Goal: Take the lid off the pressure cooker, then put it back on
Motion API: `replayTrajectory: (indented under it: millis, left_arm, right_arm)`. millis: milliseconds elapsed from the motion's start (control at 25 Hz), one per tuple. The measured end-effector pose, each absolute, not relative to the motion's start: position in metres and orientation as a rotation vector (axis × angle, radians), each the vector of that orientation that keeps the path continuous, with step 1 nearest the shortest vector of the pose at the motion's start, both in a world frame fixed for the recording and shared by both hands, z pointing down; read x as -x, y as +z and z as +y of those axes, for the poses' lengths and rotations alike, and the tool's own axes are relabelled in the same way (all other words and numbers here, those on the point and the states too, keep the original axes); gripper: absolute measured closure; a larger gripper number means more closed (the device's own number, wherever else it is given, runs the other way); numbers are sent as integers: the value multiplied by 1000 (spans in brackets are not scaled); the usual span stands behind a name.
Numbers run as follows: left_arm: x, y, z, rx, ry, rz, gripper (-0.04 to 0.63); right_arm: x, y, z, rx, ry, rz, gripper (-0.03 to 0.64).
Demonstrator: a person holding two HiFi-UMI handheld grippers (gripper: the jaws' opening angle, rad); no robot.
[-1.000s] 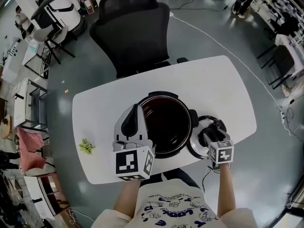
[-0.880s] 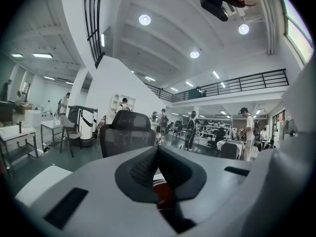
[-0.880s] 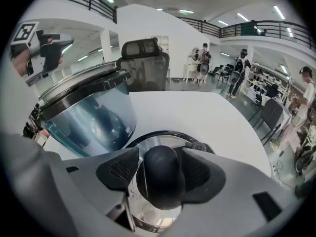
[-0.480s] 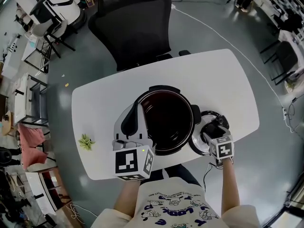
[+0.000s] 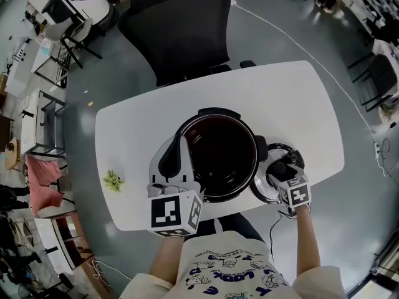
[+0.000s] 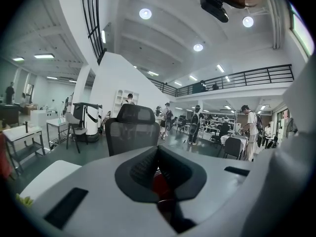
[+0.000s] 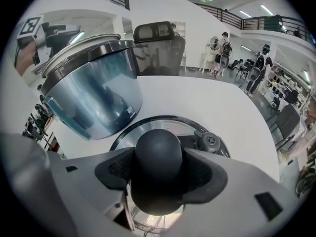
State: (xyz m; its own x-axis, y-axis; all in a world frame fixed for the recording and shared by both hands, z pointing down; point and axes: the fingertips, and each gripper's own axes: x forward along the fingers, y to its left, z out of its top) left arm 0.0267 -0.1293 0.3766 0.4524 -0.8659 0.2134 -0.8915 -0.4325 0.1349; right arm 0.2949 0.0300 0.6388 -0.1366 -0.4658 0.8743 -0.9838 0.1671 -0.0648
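Note:
The open pressure cooker (image 5: pixel 218 113) stands mid-table with its dark pot bare; in the right gripper view it (image 7: pixel 94 88) is at the upper left. Its lid (image 5: pixel 265 190) lies flat on the table to the cooker's right. My right gripper (image 5: pixel 282 169) points steeply down over the lid (image 7: pixel 148 125). Its jaws have just been opening and straddle the black knob (image 7: pixel 158 154), with a gap showing at the left pad. My left gripper (image 5: pixel 176 147) lies along the cooker's left side, shut, with nothing seen held (image 6: pixel 159 172).
The white table (image 5: pixel 293 104) has a small green sprig (image 5: pixel 113 180) near its left front edge. A black office chair (image 5: pixel 181 30) stands behind the table. A steam valve (image 7: pixel 209 141) sits on the lid beside the knob. A cable hangs below my right hand.
My right gripper has sunk a little over the lid's knob, and the lid lies still on the table. The left gripper stays beside the cooker, slightly lower.

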Motion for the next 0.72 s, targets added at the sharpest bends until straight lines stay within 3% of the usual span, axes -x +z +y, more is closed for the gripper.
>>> replayTrajectory:
  millis: [720]
  left_arm:
    - [-14,379,-120,-2403,164,-1628,583]
  right_arm:
    - [-299,638,33,-1369,831,-1742,322]
